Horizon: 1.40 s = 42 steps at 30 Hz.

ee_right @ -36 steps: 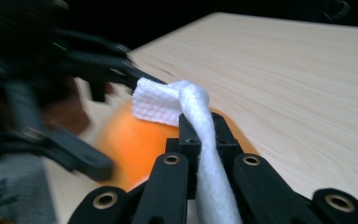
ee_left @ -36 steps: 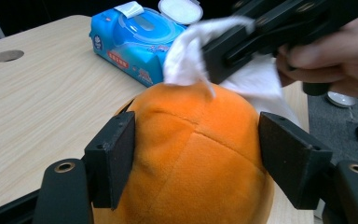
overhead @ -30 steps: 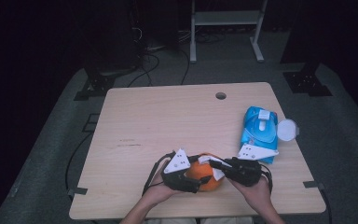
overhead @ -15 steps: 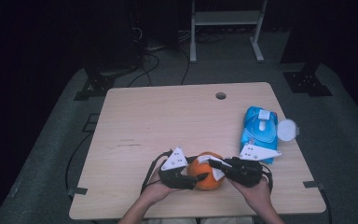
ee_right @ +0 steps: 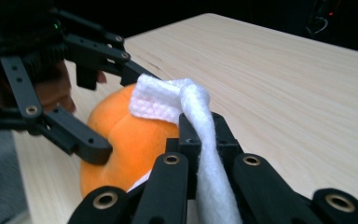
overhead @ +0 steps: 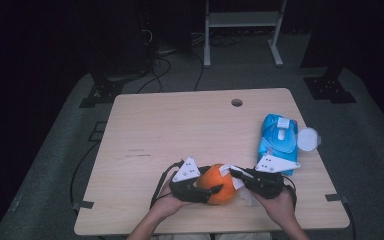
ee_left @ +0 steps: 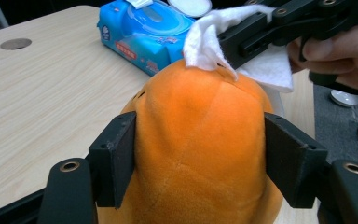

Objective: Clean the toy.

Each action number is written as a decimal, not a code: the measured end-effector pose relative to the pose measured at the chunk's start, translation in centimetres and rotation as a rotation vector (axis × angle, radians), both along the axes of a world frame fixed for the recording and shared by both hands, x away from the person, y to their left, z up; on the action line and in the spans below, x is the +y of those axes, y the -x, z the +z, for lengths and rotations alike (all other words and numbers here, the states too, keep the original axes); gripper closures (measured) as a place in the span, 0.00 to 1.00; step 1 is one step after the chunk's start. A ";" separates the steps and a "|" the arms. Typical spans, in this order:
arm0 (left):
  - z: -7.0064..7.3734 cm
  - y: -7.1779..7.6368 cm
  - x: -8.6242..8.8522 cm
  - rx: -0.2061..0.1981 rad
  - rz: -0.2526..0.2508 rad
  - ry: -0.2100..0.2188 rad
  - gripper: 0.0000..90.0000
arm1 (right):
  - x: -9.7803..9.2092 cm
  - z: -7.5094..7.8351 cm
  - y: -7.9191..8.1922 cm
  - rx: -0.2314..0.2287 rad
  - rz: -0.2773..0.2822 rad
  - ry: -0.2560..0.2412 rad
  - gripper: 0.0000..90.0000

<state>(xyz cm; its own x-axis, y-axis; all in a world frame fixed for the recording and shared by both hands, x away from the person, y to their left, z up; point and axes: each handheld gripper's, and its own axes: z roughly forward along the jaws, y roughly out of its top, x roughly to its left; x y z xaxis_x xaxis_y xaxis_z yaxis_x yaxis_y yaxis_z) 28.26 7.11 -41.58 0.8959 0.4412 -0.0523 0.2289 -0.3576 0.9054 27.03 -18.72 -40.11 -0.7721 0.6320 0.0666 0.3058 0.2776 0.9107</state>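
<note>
From the high view we see the orange plush toy (overhead: pixel 219 184) sitting near the front edge of the desk (overhead: pixel 180 130), between our two hands. The left gripper (overhead: pixel 211 192) comes in from the left and its jaws clasp the toy on both sides. The right gripper (overhead: pixel 235 175) comes in from the right, its jaws closed on a white wipe (overhead: pixel 232 176) that touches the top of the toy. Just beyond the right hand lies a blue pack of wipes (overhead: pixel 278 140), and a round white lid (overhead: pixel 307 138) sits beside it at the desk's right edge.

In the left gripper view, our two black jaws press against the left and right flanks of the orange plush toy (ee_left: pixel 200 140), which stands on the desk (ee_left: pixel 42 98) directly in front of the camera. Over its crown the right gripper (ee_left: pixel 242 39) holds the white wipe (ee_left: pixel 209 39) pinched between its jaws, the cloth resting on the toy's top. The blue pack of wipes (ee_left: pixel 142 32) lies behind, farther off.

In the right gripper view, our jaws are shut on the white wipe (ee_right: pixel 193 109), whose folded end lies on the orange plush toy (ee_right: pixel 126 135). The left gripper (ee_right: pixel 102 121) grips the toy from the far side, one jaw against its near flank, another above it.
</note>
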 end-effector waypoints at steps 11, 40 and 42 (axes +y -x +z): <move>0.0 -0.1 -0.2 0.003 -0.005 -0.003 0.34 | -0.3 0.1 -0.3 -0.007 -0.027 0.186 0.94; -0.2 0.1 -0.7 0.014 -0.072 -0.009 0.22 | 0.3 0.9 -0.4 0.187 0.169 -0.064 0.96; -0.1 -0.3 -0.4 0.044 -0.044 0.010 0.17 | 0.1 0.7 -0.5 0.187 0.159 -0.065 0.96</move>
